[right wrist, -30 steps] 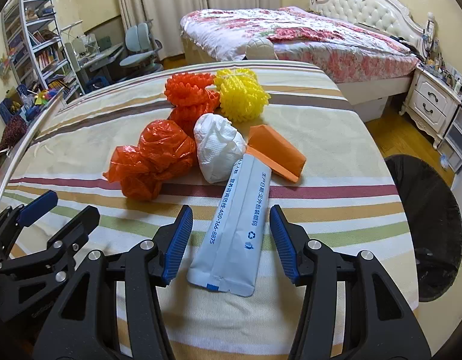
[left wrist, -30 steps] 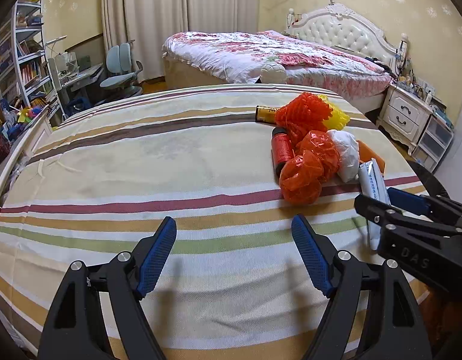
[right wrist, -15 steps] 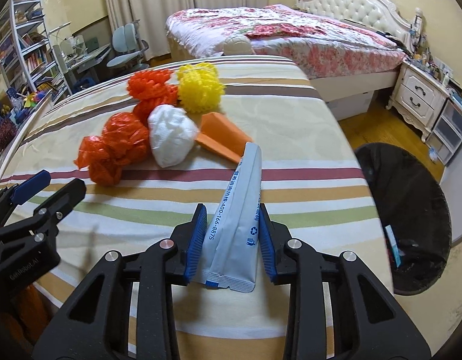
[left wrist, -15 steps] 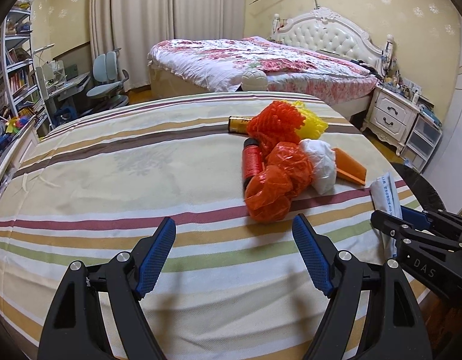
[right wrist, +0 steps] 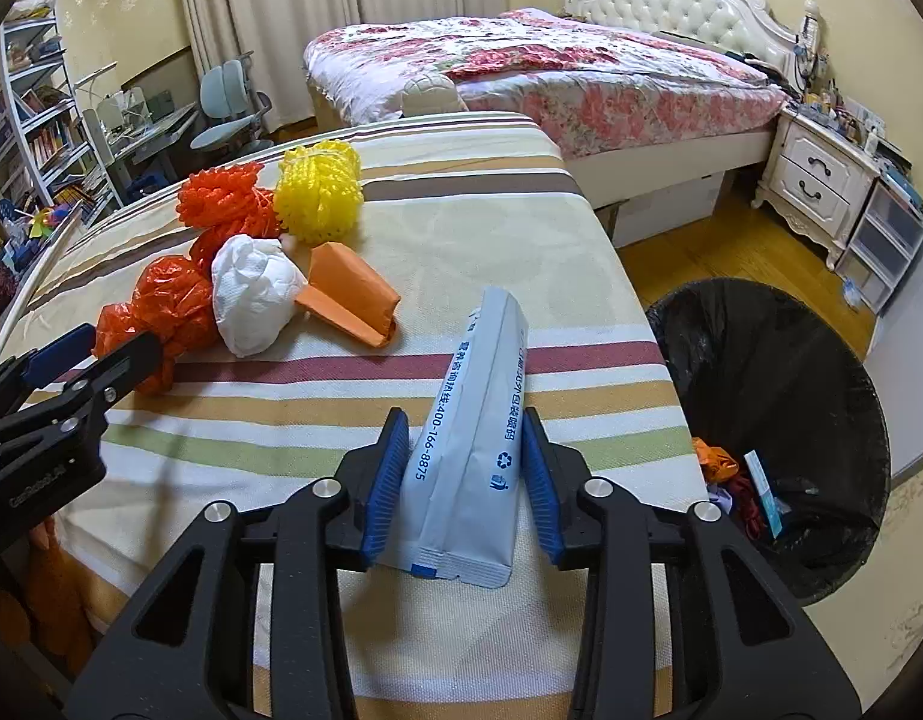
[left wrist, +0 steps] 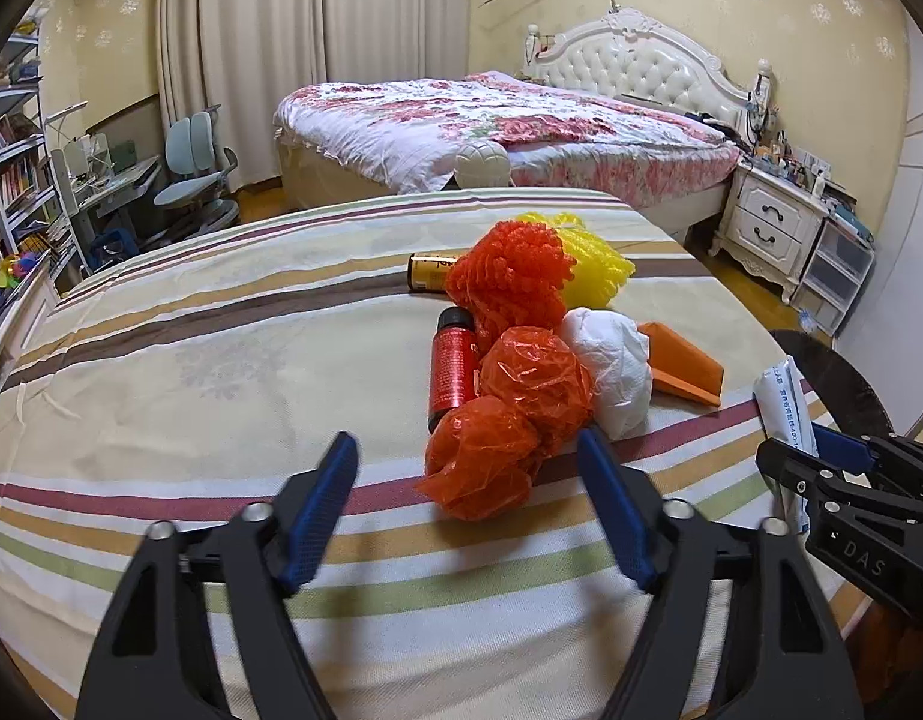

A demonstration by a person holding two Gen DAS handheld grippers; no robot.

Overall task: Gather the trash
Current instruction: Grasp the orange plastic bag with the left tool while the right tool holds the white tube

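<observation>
On the striped bench, counted: two orange plastic bags, one white wad, one orange net, one yellow net, one orange wedge, one red can, one yellow can. The right gripper has its fingers clamped on one grey packet, raised above the bench edge. The black bin stands at 3 o'clock. The left gripper has its fingers apart, the bags at 12 o'clock.

Floral bed, white nightstand, bookshelf.
</observation>
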